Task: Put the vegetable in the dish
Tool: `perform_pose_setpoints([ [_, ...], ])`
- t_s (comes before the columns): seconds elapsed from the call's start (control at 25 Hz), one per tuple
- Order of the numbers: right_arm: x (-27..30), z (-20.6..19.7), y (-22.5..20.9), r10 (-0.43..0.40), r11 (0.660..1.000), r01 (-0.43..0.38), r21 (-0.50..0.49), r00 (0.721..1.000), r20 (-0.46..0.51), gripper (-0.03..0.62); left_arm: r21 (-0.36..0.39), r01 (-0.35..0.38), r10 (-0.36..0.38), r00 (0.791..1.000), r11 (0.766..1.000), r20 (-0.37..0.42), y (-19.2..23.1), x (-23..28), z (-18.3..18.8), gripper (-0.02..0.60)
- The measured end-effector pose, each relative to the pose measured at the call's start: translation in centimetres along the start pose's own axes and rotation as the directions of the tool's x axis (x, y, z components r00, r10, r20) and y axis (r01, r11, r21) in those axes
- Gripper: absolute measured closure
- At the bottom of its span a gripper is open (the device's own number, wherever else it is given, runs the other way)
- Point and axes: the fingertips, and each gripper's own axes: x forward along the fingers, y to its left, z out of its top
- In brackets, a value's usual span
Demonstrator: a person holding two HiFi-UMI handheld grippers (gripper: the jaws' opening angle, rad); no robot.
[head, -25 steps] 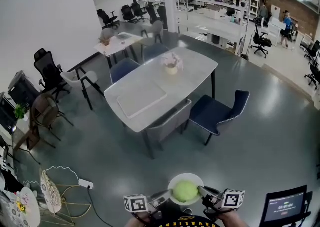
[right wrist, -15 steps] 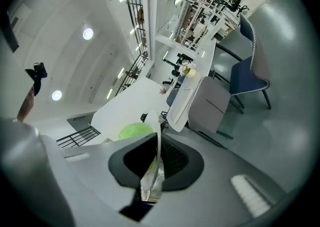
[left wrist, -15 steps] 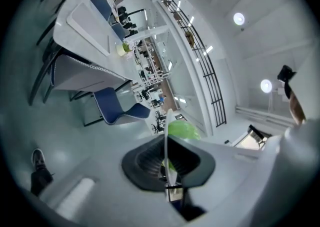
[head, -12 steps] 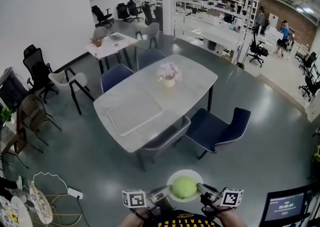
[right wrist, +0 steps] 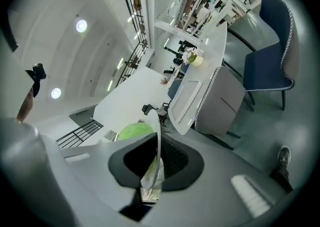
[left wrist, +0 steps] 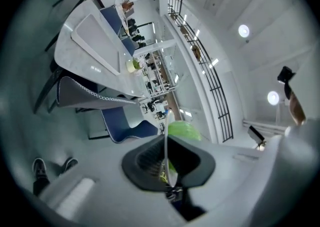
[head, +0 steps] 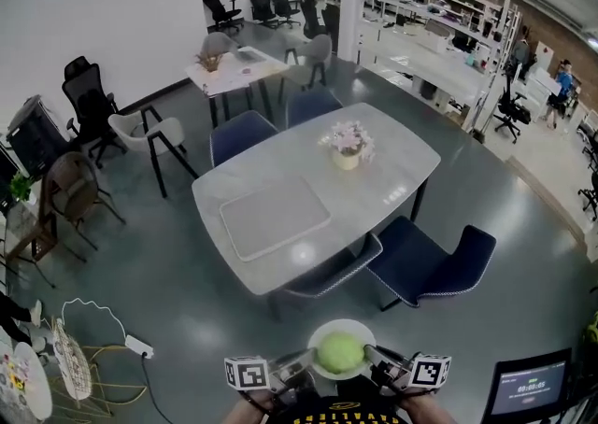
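A round green vegetable lies in a white dish, which hangs in the air above the floor at the bottom of the head view. My left gripper is shut on the dish's left rim and my right gripper on its right rim. In the left gripper view the dish shows edge-on between the jaws of the gripper, with the vegetable behind it. In the right gripper view the dish is pinched by the gripper, the vegetable to its left.
A grey table stands ahead with a placemat and a flower vase on it. A grey chair and blue chair stand on its near side. A monitor is at the lower right, a power strip on the floor at the left.
The head view has swung, so the table and chairs now lie further right and nearer. Both grippers still grip the dish with the vegetable in it.
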Motion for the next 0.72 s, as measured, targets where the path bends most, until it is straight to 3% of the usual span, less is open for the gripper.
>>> perform_pose_setpoints([
  [0.24, 5.1, 3.7, -1.0, 0.092, 0.996, -0.092, 0.01, 0.989, -0.117, 0.58, 0.005, -0.081, 0.08, 0.99, 0.997, 0.117, 1.4, 0.4, 4.5, 0.569],
  [0.56, 8.1, 13.8, -3.6, 0.169, 0.983, -0.18, -0.022, 0.956, -0.241, 0.582, 0.021, -0.136, 0.125, 0.952, 0.991, 0.278, 1.6, 7.4, 10.5, 0.569],
  [0.72, 9.3, 16.9, -4.8, 0.183, 0.98, -0.197, -0.016, 0.936, -0.3, 0.582, 0.01, -0.157, 0.144, 0.93, 0.988, 0.337, 1.8, 9.6, 12.2, 0.569],
])
